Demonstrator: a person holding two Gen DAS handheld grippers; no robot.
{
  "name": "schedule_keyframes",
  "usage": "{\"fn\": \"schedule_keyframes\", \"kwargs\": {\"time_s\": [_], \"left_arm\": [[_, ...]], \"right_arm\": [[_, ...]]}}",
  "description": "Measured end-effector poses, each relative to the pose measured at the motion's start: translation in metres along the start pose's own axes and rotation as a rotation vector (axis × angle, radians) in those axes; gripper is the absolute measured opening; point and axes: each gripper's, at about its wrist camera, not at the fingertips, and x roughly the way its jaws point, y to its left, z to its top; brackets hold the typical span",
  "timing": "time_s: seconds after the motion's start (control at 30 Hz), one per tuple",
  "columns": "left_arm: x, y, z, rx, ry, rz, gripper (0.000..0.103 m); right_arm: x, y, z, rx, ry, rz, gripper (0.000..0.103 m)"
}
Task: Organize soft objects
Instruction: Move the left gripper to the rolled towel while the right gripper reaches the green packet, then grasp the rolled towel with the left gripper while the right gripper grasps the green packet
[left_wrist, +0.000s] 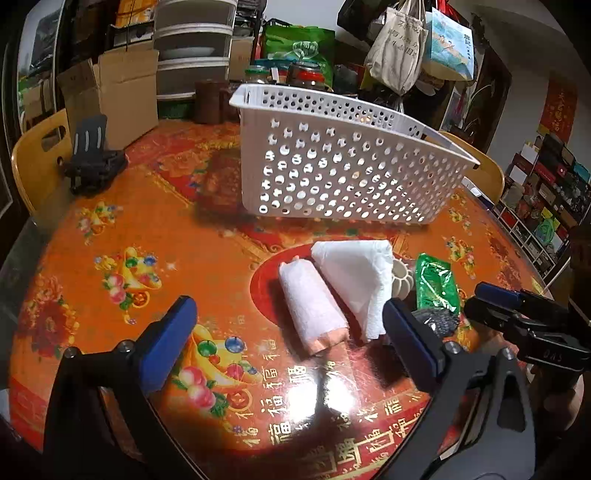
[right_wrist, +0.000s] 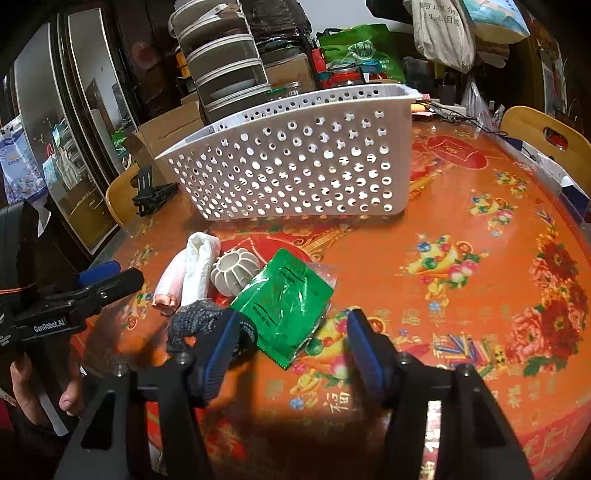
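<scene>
I see left gripper (left_wrist: 288, 339) jaws released over the rolled towel (left_wrist: 314, 310) on the surface. Right gripper (right_wrist: 291, 347) jaws released, straddling the green packet (right_wrist: 286, 302). Basket (right_wrist: 295, 162) sits far.

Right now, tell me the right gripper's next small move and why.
Probably ease the right gripper forward and down until the green packet sits squarely between its open fingers, then close. The packet lies flat just ahead of the tips, beside the dark knitted cloth, with the white basket behind.
</scene>
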Motion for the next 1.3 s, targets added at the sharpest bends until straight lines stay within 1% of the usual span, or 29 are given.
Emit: {"fn": "schedule_keyframes", "kwargs": {"time_s": [0.1,0.17,0.33,0.4,0.5,0.6,0.67,0.7,0.83,0.9,0.93,0.97,1.17,1.3], "left_arm": [[0.009,-0.001,-0.002,0.003,0.015,0.000,0.091],[0.015,-0.002,-0.002,0.005,0.024,-0.004,0.086],[0.029,-0.003,-0.005,0.006,0.049,-0.012,0.079],[0.033,-0.003,-0.007,0.007,0.057,-0.011,0.076],[0.038,-0.002,-0.008,0.003,0.063,-0.013,0.071],[0.039,-0.003,-0.009,0.007,0.061,-0.016,0.065],[0.041,-0.006,-0.010,0.017,0.063,-0.015,0.057],[0.042,-0.007,-0.010,0.019,0.067,-0.015,0.054],[0.043,-0.011,-0.011,0.034,0.065,-0.004,0.049],[0.042,-0.011,-0.012,0.039,0.062,-0.001,0.043],[0.042,-0.012,-0.012,0.044,0.060,0.003,0.035],[0.042,-0.013,-0.013,0.050,0.058,0.009,0.031],[0.038,-0.013,-0.016,0.052,0.041,0.009,0.030],[0.033,-0.012,-0.018,0.053,0.026,0.005,0.030]], "right_arm": [[0.006,0.002,0.001,-0.013,0.011,-0.009,0.056],[0.010,0.004,0.001,-0.018,0.015,-0.016,0.054],[0.020,0.003,-0.001,-0.016,0.034,-0.022,0.050],[0.023,0.003,-0.004,-0.022,0.039,-0.025,0.043],[0.025,0.005,-0.004,-0.026,0.040,-0.034,0.037],[0.025,0.006,-0.005,-0.035,0.036,-0.041,0.034],[0.024,0.008,-0.006,-0.044,0.035,-0.047,0.031],[0.025,0.009,-0.008,-0.049,0.034,-0.049,0.030],[0.024,0.012,-0.010,-0.060,0.032,-0.050,0.028],[0.023,0.012,-0.011,-0.063,0.028,-0.049,0.026],[0.023,0.013,-0.012,-0.065,0.025,-0.049,0.026],[0.022,0.014,-0.013,-0.070,0.022,-0.050,0.025],[0.011,0.016,-0.015,-0.086,-0.018,-0.053,0.017],[0.003,0.015,-0.014,-0.089,-0.041,-0.048,0.015]]}}
